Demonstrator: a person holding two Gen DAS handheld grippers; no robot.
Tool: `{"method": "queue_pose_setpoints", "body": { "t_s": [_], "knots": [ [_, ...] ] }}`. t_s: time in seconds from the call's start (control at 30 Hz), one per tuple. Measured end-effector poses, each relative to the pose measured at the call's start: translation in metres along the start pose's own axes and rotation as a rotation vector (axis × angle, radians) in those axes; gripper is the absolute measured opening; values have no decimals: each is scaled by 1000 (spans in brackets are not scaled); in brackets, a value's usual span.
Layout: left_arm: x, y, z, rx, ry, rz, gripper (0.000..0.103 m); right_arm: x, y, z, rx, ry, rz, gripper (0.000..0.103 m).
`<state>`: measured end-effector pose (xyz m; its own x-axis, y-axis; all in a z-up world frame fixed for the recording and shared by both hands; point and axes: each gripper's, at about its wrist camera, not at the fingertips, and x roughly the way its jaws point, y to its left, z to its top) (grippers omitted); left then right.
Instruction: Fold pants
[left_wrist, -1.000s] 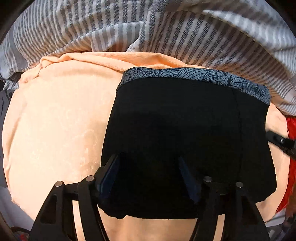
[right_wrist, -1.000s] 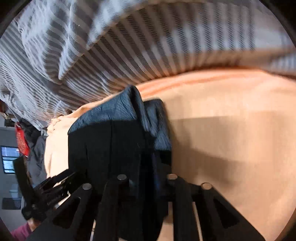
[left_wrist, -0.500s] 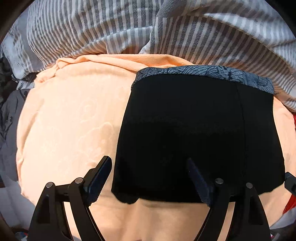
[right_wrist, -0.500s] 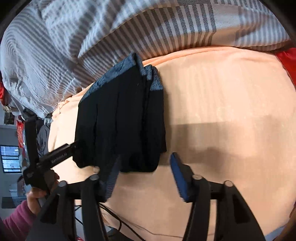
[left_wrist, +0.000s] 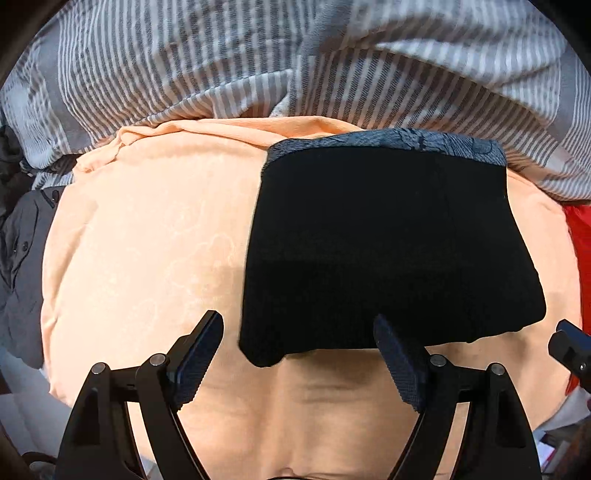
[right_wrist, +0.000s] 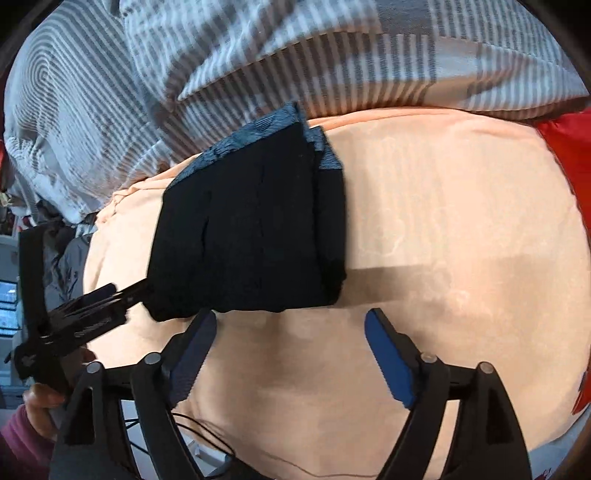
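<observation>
- On the peach blanket (left_wrist: 140, 258) the left gripper (left_wrist: 299, 354) hangs open, lifted off the pants (left_wrist: 388, 251).
- Folded pants lie flat, let go.
- Right gripper (right_wrist: 291, 347) is opening, empty, so the fold looks done.

pants (left_wrist: 388, 251) black, blue patterned band | blanket (left_wrist: 147, 240) peach | bedding (left_wrist: 258, 55) grey-white striped

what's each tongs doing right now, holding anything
left tongs: open, empty, above pants
right tongs: opening, empty, clear of pants
</observation>
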<state>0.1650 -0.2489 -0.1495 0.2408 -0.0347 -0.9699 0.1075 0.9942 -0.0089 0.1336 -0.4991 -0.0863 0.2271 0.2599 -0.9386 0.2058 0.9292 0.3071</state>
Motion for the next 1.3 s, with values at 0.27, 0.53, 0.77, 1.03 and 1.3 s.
{"method": "queue_pose_setpoints", "body": {
  "t_s": [0.27,0.53,0.77,1.03,1.3],
  "knots": [
    [19,65,37,-73,25,-156,84,0,-26,22,43,-34,63,102],
    [58,68,69,-89,93,-270,84,27,-59,67,172,16,202,102],
    [88,59,84,-56,154,-328,84,69,-71,84,194,137,364,102],
    [117,54,89,-18,201,-415,95,113,-78,90,183,236,513,100],
    [128,30,87,-42,197,-455,95,130,-60,97,176,234,536,84]
  ]
}}
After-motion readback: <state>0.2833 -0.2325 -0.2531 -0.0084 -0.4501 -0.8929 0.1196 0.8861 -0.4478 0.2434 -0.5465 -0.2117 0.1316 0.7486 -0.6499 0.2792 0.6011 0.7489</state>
